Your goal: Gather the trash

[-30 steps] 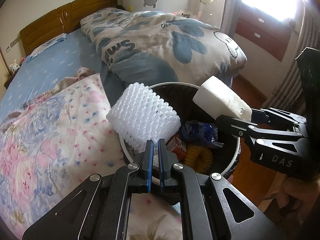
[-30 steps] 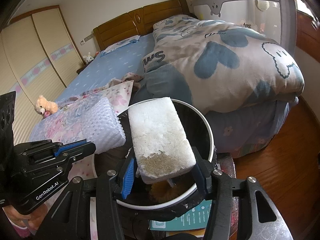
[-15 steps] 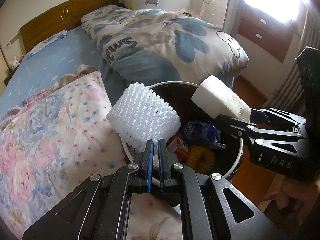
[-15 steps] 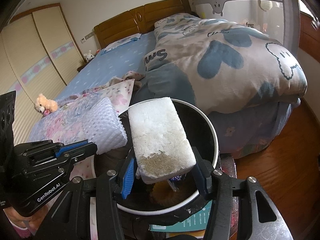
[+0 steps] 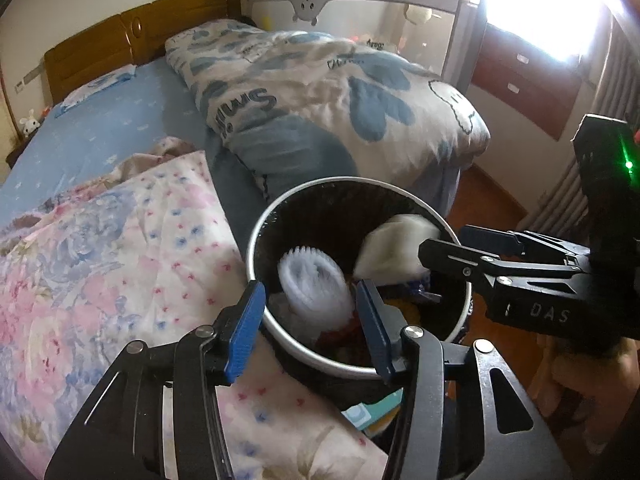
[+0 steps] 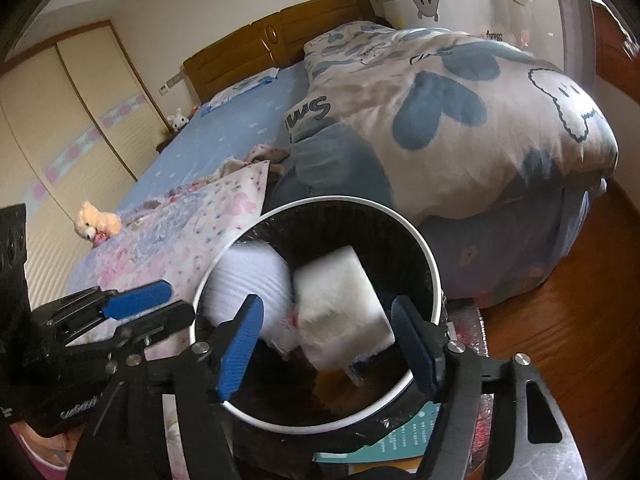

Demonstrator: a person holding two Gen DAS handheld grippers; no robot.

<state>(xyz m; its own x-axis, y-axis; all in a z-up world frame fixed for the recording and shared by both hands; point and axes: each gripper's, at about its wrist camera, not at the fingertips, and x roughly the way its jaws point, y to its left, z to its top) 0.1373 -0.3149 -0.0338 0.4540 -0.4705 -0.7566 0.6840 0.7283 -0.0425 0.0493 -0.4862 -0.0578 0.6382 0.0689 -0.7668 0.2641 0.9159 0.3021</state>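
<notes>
Now both tongs wide apart, empty, foam net (image 5: 316, 288) and foam block (image 5: 396, 250) inside bin (image 5: 256, 240)

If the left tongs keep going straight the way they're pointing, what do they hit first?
Most likely the white foam netting lying inside the trash bin, directly ahead between the open left tongs. Depth is unclear.

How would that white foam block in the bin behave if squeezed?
The white foam block looks porous and crumbly, so it is probably light and may dent or shed bits. Its flat faces suggest it would not roll in the trash bin.
</notes>
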